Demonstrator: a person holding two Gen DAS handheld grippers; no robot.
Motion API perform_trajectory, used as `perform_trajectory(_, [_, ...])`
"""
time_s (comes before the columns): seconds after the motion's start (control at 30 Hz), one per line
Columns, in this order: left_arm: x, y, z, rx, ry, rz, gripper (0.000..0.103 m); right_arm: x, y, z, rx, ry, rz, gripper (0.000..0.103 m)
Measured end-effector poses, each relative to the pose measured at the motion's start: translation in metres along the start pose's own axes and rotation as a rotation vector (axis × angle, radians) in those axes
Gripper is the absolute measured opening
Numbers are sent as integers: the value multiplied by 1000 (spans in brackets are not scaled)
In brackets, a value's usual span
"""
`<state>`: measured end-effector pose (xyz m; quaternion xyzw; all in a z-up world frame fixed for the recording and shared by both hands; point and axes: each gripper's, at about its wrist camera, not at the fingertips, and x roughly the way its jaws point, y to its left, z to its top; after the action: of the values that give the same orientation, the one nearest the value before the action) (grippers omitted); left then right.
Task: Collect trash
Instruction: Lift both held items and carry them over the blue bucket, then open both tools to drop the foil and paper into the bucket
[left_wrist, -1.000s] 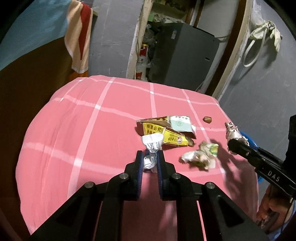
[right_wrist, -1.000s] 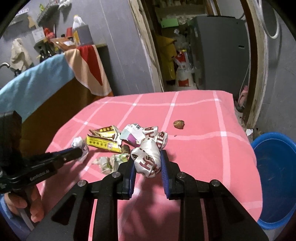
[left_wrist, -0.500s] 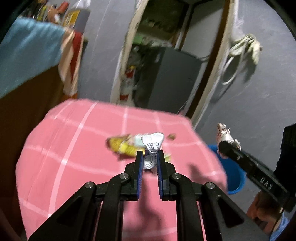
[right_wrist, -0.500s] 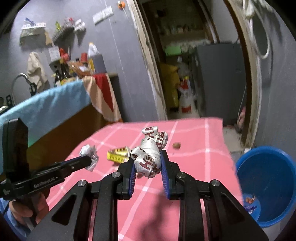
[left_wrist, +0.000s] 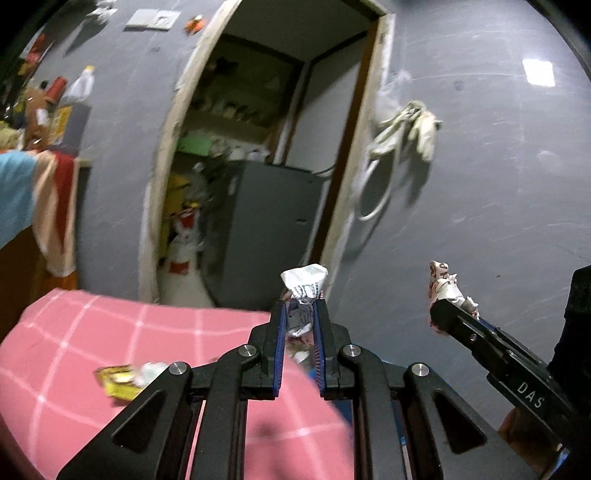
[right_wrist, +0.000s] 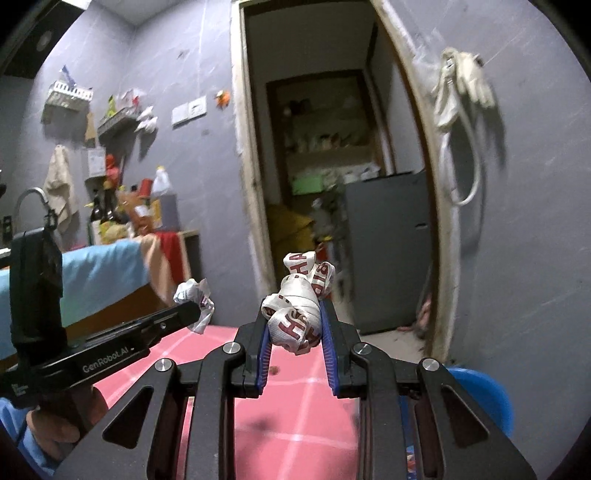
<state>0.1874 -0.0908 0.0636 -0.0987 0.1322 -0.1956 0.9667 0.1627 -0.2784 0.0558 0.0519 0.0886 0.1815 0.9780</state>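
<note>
At frame centre, left gripper (left_wrist: 298, 328) clamped on wad (left_wrist: 303, 284); right gripper (right_wrist: 295, 328) clamped on wrapper (right_wrist: 301, 301). Both lifted off table (left_wrist: 74, 332). Lower left, yellow pack (left_wrist: 116, 380) left uncollected. Lower right, bucket (right_wrist: 491, 398) waiting; neither piece dropped yet.

Home kitchen: faucet (right_wrist: 31, 195), bottles (right_wrist: 99, 214), fridge (right_wrist: 388, 251).

Dim indoor light, cool cast. Bright ceiling fixture (left_wrist: 538, 72) glares top right in left view. Hanging rag (right_wrist: 461, 83) throws soft shadow on wall. Heavy motion blur on bkgd and pink cloth (left_wrist: 92, 332); strong fisheye bending and dark vignette at edges.
</note>
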Motion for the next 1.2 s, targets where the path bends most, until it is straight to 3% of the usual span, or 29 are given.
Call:
perform_trajectory(0.23, [29,-40,0,33,8,-97,11,-21,-33,9,-6,-29,-102,23])
perform_trajectory(0.4, [57,-60,-4,49,57,-133,11,-26,-58,4,14,-12,-154,23])
perform_trajectory(0.87, [127,-76,-37,42,266,-159,12,-10,-111,-29,115,121,-239,23])
perform_trajectory(1.2, [165,-65,-65,1,411,-140,13,14,-138,-52,206,246,-259,23])
